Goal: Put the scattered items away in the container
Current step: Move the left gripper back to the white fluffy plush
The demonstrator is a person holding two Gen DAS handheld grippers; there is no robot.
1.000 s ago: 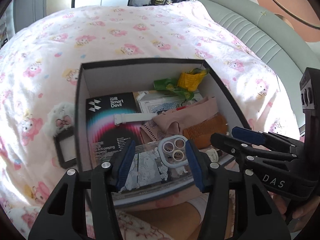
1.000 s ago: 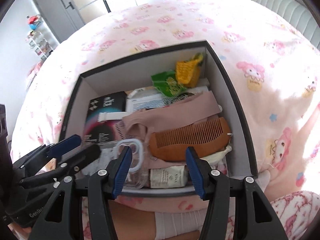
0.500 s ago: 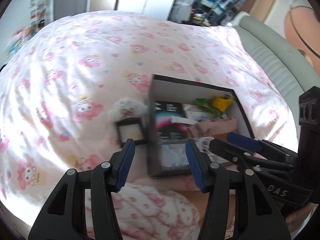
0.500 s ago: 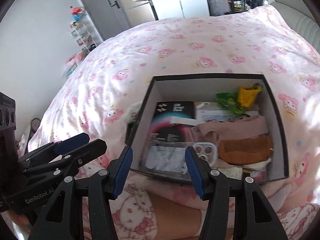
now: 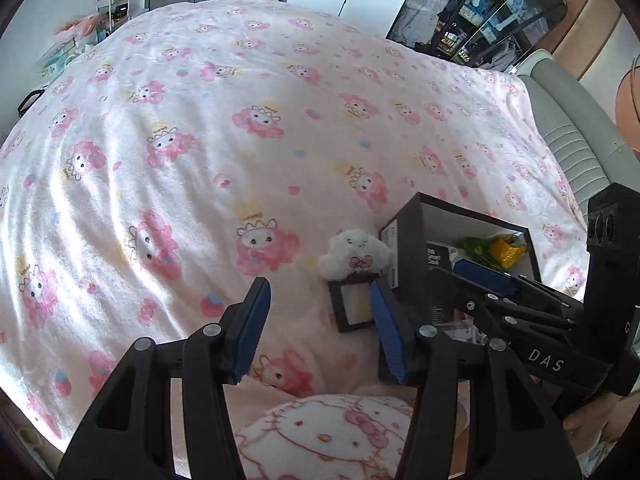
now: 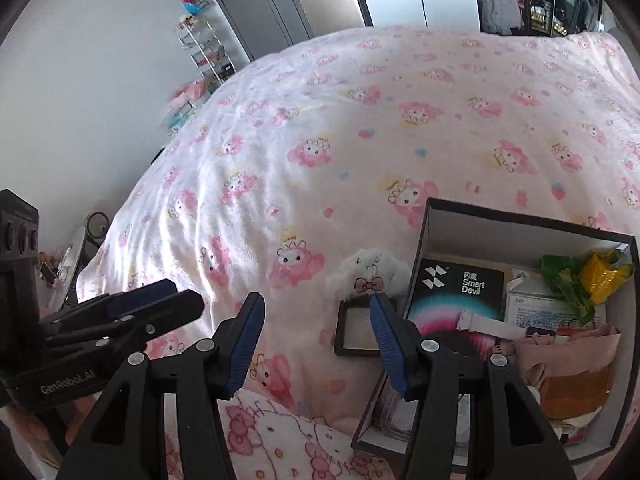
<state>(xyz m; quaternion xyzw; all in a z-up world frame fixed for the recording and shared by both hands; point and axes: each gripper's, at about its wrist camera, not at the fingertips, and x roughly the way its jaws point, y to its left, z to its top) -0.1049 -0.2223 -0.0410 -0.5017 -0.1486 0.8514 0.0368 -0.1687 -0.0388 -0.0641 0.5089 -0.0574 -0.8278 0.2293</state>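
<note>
On the pink bedspread, a fluffy white toy and a small framed mirror lie just left of the black box, outside it. Inside the box sit a black packet, a white leaflet, green and yellow wrappers, pink cloth and a brown comb. Both claws angle downward over the bedspread: the left gripper and the right gripper each stand spread, nothing between the pads.

Black tongs with blue pads – silver screws, white "DAS" lettering.
</note>
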